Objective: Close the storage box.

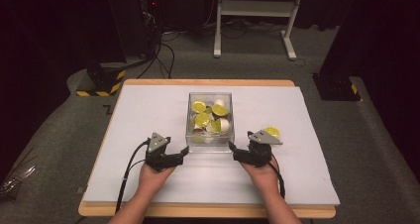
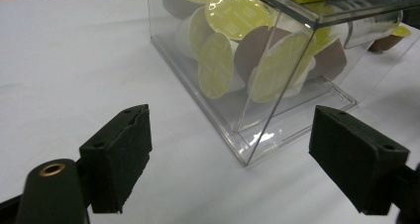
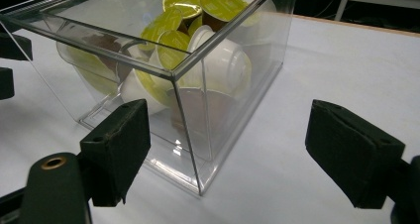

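- On the wooden-edged tabletop (image 1: 148, 83), a large white rectangular sheet (image 1: 148, 115) covers nearly the whole surface and carries everything else.
- At the middle of that sheet stands a clear plastic rectangular box (image 1: 189, 120), open at the top, upright, with its near wall facing the person; the left gripper view shows its near corner (image 2: 245, 157) and the right gripper view its other near corner (image 3: 200, 187).
- Inside the box lies a loose heap of coffee capsules with yellow-green foil lids and white or brown cups (image 1: 210, 117), tilted every way and leaning on the walls (image 2: 215, 65) (image 3: 218, 60).
- Just right of the box, apart from it, one more yellow-lidded capsule (image 1: 272, 132) sits on the sheet, close behind the right hand-held gripper.
- Before the near left corner of the box, the black left hand-held gripper (image 1: 184, 152) rests in the person's left hand (image 1: 153, 177); its jaws stand spread with nothing between the pads (image 2: 119, 154), the box corner ahead and not touched.
- Before the near right corner, the black right hand-held gripper (image 1: 232, 149) sits in the right hand (image 1: 262, 174); its jaws also stand spread and bare, pads (image 3: 119, 147) clear of the box wall.
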A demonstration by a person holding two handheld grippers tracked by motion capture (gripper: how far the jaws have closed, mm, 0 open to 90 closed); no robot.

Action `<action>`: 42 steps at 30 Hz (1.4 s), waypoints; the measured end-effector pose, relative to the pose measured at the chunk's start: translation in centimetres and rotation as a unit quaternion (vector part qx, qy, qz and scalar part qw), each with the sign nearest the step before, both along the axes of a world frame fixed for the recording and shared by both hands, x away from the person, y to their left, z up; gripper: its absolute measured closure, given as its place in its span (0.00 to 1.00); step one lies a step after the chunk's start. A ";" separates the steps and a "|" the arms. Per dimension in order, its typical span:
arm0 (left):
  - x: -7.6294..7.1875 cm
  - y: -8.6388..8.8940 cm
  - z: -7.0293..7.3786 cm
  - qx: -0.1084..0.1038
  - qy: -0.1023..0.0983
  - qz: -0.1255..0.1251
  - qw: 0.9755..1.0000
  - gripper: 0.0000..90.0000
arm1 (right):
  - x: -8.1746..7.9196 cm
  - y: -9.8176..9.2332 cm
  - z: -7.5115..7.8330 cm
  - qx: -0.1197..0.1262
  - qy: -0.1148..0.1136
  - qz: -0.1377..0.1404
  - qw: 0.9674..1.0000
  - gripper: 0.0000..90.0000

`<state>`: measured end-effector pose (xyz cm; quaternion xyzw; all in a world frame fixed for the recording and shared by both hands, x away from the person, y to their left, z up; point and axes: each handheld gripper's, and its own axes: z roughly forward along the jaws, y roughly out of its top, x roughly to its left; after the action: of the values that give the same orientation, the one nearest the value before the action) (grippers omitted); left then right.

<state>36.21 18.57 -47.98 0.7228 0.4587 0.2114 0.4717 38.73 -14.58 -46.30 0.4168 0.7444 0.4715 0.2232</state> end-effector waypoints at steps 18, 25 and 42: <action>-1.9 6.7 -1.3 0.050 0.034 0.029 0.998 0.19 | -2.1 -5.0 -1.1 -0.016 0.017 -0.034 0.999 0.23; -2.8 9.3 -2.5 0.094 0.069 0.045 0.992 0.19 | -3.2 -7.2 -2.6 -0.034 0.037 -0.049 0.998 0.24; -3.2 9.1 -2.9 0.118 0.080 0.047 0.989 0.19 | -2.8 -7.2 -4.1 -0.103 0.106 -0.069 0.987 0.27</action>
<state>33.01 27.68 -50.91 0.7657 0.5002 0.2275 0.3342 35.95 -21.75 -50.42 0.4898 0.7778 0.3289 0.2167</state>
